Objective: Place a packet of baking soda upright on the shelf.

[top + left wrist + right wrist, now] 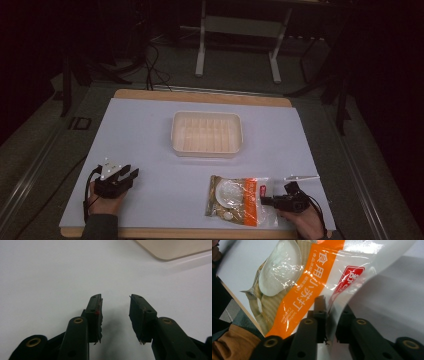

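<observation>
We note first the table [150, 135], its top covered by a white sheet with a wooden edge exposed along the far side and the near rim. Toward the far middle of the sheet stands a shallow cream tray [207, 132], rectangular with rounded corners and a ribbed floor; a corner of it appears at the top right of the left gripper view [175, 250]. Next in size is the packet [237, 200], a clear plastic bag with an orange band of printed characters, a red label and a round white item inside, lying flat at the near right of the sheet, well apart from the tray. In the right gripper view the packet [294, 285] spreads across the frame and its clear edge runs down between the two black jaws. We record the right gripper [267, 200] at the packet's right edge, held in a hand [307, 222] at the near right corner; its jaws are clamped on the packet's clear margin [329, 320]. The left gripper [126, 172] rests at the near left of the sheet, held in the other hand [102, 202], well apart from both tray and packet. Its jaws stand parted with bare white sheet between them [115, 312], and they grasp nothing.
</observation>
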Motion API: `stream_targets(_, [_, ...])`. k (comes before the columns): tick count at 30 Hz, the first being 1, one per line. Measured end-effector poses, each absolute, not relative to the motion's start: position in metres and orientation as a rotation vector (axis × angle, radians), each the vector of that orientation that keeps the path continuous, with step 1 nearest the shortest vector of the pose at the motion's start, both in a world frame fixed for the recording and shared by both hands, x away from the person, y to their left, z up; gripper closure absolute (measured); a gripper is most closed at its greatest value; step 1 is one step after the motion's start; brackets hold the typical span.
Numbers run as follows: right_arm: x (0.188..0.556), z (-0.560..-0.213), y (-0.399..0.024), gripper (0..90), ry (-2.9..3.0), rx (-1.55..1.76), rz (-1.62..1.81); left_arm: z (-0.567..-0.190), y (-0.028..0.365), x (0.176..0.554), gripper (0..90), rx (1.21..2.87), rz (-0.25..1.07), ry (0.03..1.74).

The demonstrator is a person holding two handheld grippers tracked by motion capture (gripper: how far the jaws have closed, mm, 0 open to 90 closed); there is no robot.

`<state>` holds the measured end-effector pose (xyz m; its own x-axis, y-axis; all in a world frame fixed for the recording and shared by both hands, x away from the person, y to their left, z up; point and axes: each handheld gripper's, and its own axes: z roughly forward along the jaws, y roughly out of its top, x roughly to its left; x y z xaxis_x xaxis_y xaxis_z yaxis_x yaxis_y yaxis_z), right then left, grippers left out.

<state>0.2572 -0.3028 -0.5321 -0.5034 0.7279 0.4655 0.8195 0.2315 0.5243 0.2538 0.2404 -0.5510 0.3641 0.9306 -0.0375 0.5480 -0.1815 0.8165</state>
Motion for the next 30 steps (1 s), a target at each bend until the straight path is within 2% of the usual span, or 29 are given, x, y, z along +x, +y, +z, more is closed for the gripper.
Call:
stream_targets(7, [0.259,-0.525,-0.300,90.0,-2.365,-1.495,-1.126,-0.551,0.240,0.254,61.8,1.851,0.628,1.293])
stream_targets(30, [0.266,-0.487,-0.292,90.0,-2.170,-1.370,-1.371,-0.551,0.239,0.254,60.8,1.853,0.640,1.295])
